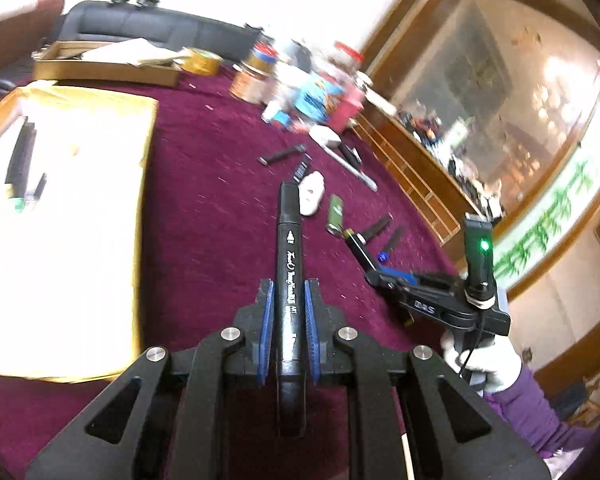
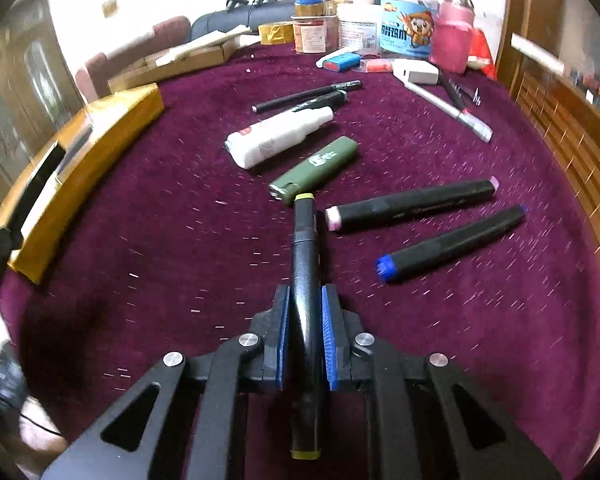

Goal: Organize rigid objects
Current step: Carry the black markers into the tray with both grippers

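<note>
Markers filled both grippers. The left gripper (image 1: 288, 300) was clamped on a black marker (image 1: 287, 240), pads pinching its lettered barrel, tip pointing out over the maroon cloth (image 1: 204, 208). The right gripper (image 2: 305, 312) was likewise closed on a yellow-capped marker (image 2: 306, 248), gripped along its barrel. 2 more markers, a pink-capped one (image 2: 412, 204) and a blue-capped one (image 2: 452, 242), lay near the green lighter (image 2: 316, 168) and a white bottle (image 2: 276, 136). The gold box (image 1: 60, 216), already holding pens, sat at the cloth's edge. These markers looked light, stiff and smooth; a mid-barrel hold seemed best, since an end grip would likely let them swing.
</note>
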